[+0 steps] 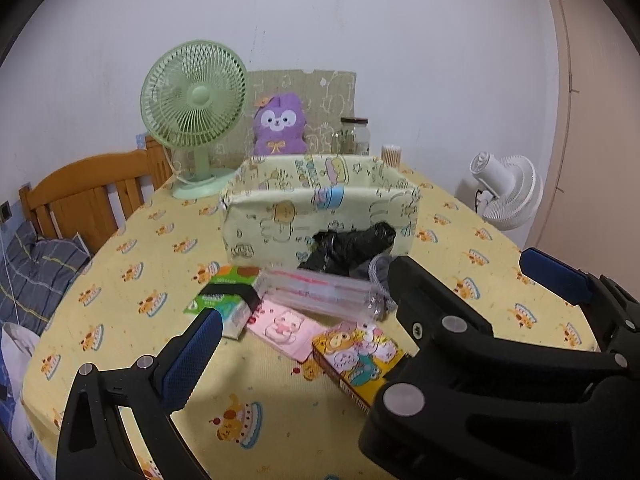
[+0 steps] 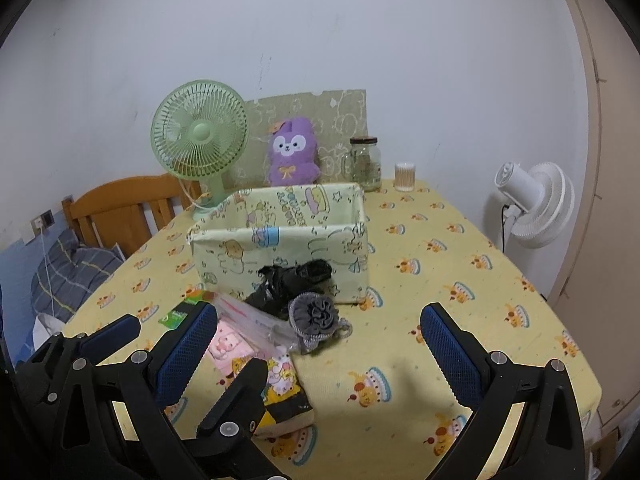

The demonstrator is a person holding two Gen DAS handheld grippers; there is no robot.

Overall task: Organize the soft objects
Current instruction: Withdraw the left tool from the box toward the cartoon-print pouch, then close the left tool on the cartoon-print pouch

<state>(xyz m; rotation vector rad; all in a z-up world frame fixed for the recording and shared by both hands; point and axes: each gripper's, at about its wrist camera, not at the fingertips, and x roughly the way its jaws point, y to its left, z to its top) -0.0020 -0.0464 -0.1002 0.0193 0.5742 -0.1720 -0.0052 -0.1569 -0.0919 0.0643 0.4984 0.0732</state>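
While both sets of tongs hang over the near edge of the table, nothing is held: the left gripper [image 1: 304, 344] stands wide open, its blue-padded fingers [image 1: 192, 356] spread above the clutter, and the right gripper [image 2: 320, 348] is spread just as wide, empty. Under them lies the yellow tablecloth printed with little cake-and-bear motifs [image 2: 440, 248], covering the whole table.

Closest in, a small yellow cartoon-printed tissue pack [image 1: 356, 356] sits beside a flat pink packet with a white animal face [image 1: 280, 326]. Just left, a green-and-white tissue pack [image 1: 224, 300] lies touching a clear plastic zip bag with red lines [image 1: 320, 290]. To the right of that bag rests a grey ruffled mesh scrunchie [image 2: 314, 318], and behind it a crumpled black plastic bag [image 2: 292, 280] leans against the front wall of the pale yellow cartoon-print fabric storage box [image 2: 240, 256], open at the top.

Further back, a mint-green desk fan [image 2: 200, 136] stands left, a purple plush rabbit [image 2: 294, 152] props against an olive patterned board [image 2: 344, 112], then a glass jar with dark lid [image 2: 364, 162] and a small cotton-swab tub [image 2: 405, 176]. Beyond the table: a white wall, an orange wooden bed headboard [image 2: 120, 208] left, a white standing fan [image 2: 536, 204] right.
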